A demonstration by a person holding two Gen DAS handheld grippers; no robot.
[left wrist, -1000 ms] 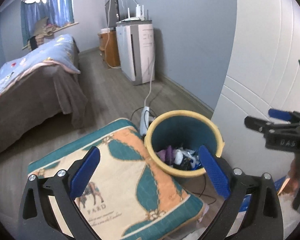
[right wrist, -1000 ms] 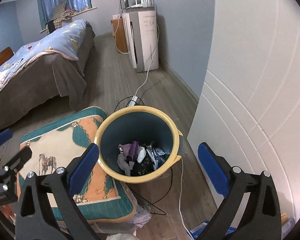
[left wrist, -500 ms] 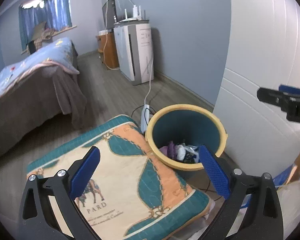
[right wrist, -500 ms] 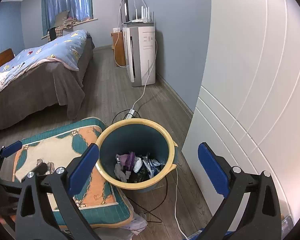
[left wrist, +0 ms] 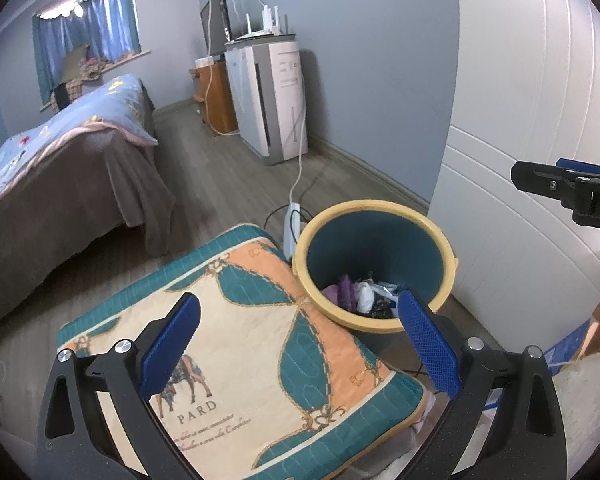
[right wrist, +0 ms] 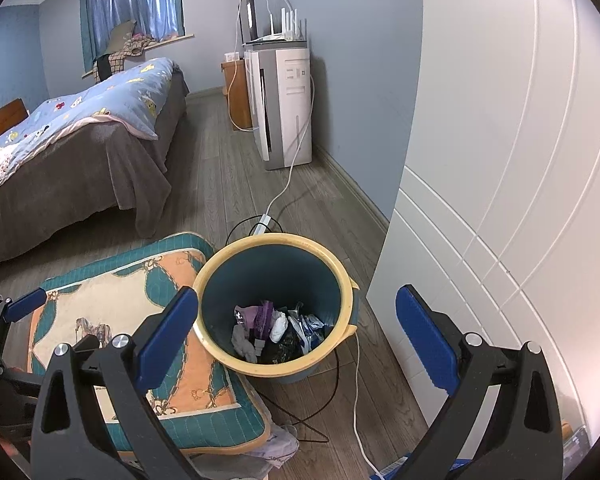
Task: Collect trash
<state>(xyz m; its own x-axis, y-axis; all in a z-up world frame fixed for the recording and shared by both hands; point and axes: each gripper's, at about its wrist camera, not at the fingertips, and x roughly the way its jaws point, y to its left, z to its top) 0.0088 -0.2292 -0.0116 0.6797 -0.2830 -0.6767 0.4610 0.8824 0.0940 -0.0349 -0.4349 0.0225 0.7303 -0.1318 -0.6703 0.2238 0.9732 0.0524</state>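
Note:
A yellow-rimmed teal trash bin (right wrist: 276, 368) stands on the wood floor and holds crumpled wrappers and paper (right wrist: 276, 330). It also shows in the left wrist view (left wrist: 376, 322), with its trash (left wrist: 360, 294). My right gripper (right wrist: 296, 334) is open and empty, above and in front of the bin. My left gripper (left wrist: 296, 346) is open and empty, above a patterned cushion (left wrist: 252, 364) to the bin's left. The right gripper's side shows in the left wrist view (left wrist: 560, 188).
A white wardrobe (right wrist: 500, 200) stands right of the bin. A power strip and cables (right wrist: 264, 224) lie behind the bin. A bed (right wrist: 80, 140) is at the far left, a white appliance (right wrist: 284, 108) against the blue wall. A crumpled bag (right wrist: 276, 446) lies under the cushion's corner.
Both grippers have risen and pulled back from the bin, which now looks smaller and lower in both views. Both stay open and empty.

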